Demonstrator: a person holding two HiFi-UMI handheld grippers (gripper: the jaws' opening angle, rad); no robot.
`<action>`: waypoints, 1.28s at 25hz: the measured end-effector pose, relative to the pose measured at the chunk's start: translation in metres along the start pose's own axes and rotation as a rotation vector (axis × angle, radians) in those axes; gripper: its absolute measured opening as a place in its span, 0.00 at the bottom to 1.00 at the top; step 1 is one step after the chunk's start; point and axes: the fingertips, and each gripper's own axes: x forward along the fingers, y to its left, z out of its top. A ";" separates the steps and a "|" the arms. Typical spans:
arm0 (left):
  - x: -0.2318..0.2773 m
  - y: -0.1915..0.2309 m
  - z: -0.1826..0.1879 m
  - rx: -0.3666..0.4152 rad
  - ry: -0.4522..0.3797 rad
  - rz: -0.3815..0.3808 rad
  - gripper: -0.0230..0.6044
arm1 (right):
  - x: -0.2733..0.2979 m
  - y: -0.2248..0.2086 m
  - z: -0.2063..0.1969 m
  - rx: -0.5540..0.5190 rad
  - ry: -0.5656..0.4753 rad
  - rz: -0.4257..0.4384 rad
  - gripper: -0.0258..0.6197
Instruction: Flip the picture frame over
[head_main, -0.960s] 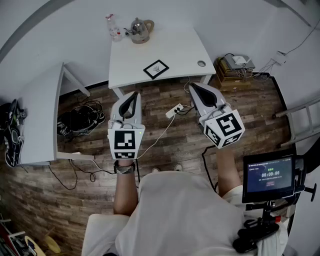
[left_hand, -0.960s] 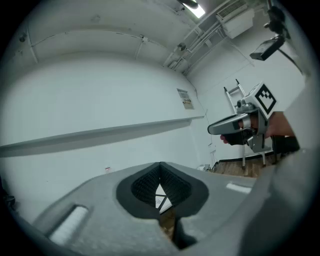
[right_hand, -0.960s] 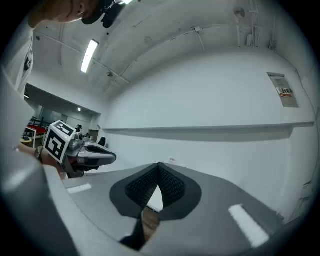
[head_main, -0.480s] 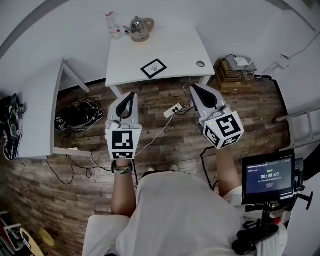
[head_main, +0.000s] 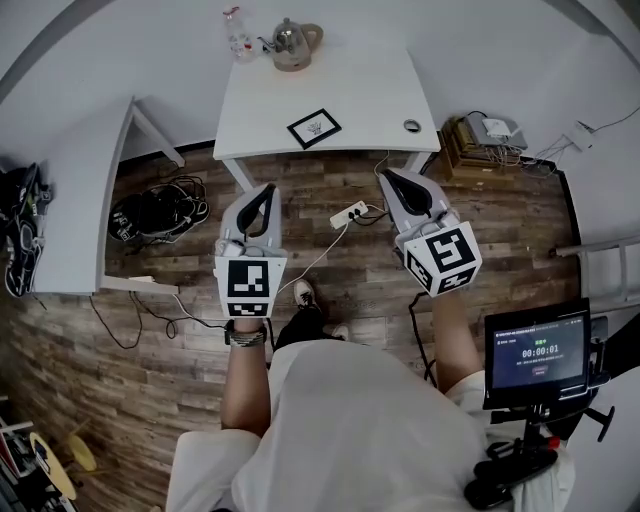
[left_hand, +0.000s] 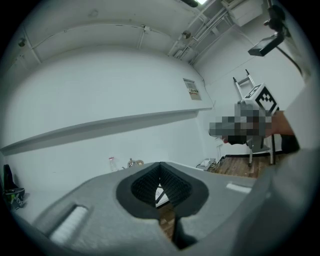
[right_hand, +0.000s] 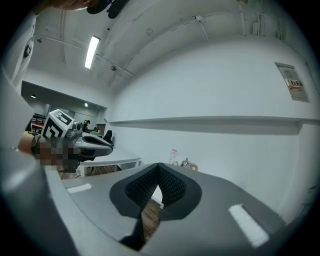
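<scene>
The picture frame (head_main: 314, 128), black-edged with a white picture facing up, lies near the front edge of the white table (head_main: 370, 100) at the top of the head view. My left gripper (head_main: 267, 188) and right gripper (head_main: 384, 174) are held side by side over the wooden floor, short of the table and pointing toward it. Both are shut with nothing between the pads. In the left gripper view the jaws (left_hand: 160, 165) meet at the tip. The right gripper view shows its jaws (right_hand: 159, 166) closed the same way.
A kettle (head_main: 296, 45) and a clear bottle (head_main: 238, 35) stand at the table's far edge. A power strip (head_main: 349, 215) and cables lie on the floor between me and the table. A second white table (head_main: 75, 230) stands at the left, a screen (head_main: 540, 350) at the right.
The person has stepped forward; a shoe now shows on the floor between the grippers. The table sits slightly higher in view. Both grippers stay shut and side by side.
</scene>
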 end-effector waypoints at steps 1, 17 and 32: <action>0.000 0.000 0.000 -0.003 -0.001 0.002 0.04 | 0.000 0.000 0.000 -0.002 -0.004 0.001 0.04; 0.124 0.099 -0.062 -0.074 0.048 -0.003 0.04 | 0.178 -0.030 -0.047 -0.082 0.184 0.091 0.15; 0.146 0.118 -0.089 -0.095 0.100 -0.074 0.04 | 0.250 -0.026 -0.144 -0.150 0.401 0.142 0.27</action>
